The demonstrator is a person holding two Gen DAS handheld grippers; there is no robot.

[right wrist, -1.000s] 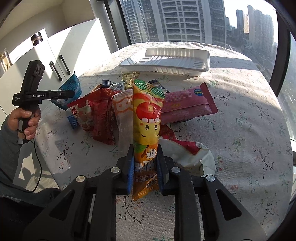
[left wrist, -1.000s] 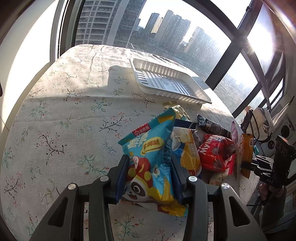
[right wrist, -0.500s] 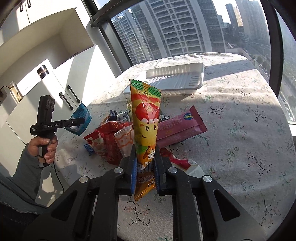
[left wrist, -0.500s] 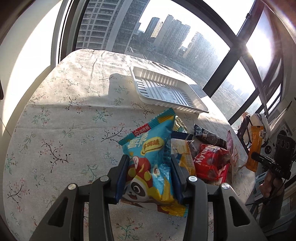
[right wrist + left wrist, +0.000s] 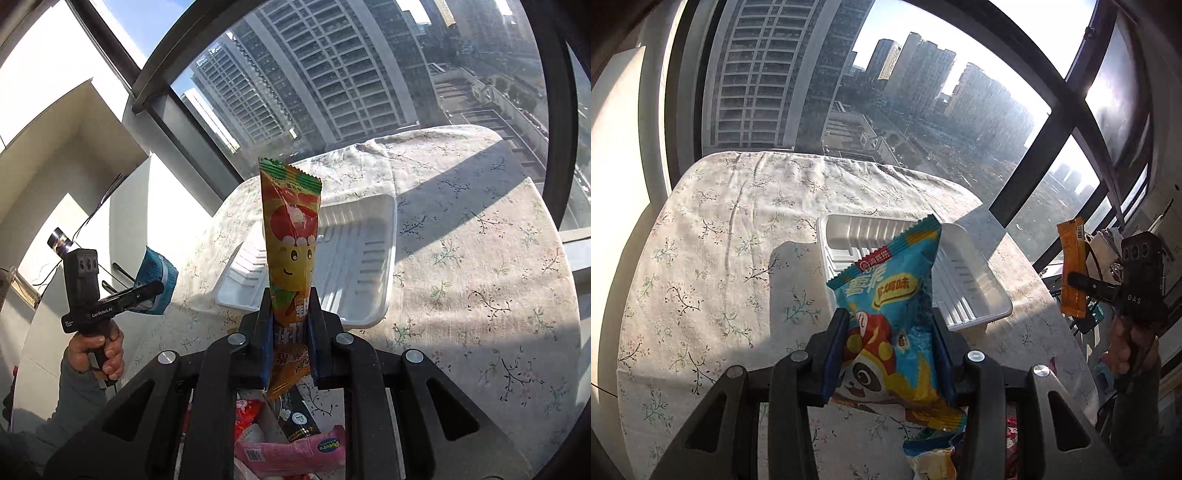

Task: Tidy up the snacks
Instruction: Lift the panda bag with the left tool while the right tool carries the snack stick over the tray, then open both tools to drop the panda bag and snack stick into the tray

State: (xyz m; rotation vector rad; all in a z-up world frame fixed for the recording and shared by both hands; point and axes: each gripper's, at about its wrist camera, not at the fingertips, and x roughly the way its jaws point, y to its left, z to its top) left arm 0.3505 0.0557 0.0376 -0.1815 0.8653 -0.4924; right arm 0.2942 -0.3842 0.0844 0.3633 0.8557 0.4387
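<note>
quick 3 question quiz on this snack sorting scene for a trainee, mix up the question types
1. True or false: the white plastic tray on the floral tablecloth already holds a snack.
2. Multiple choice: what is the left gripper clamped on? A) a pink wafer pack B) a blue panda snack bag C) nothing
3. Short answer: what does the right gripper hold, and how does it stand?

Key
1. False; the tray is empty.
2. B
3. A tall orange snack packet with a cartoon face, held roughly upright by its lower part, in front of the tray in the right wrist view.
</note>
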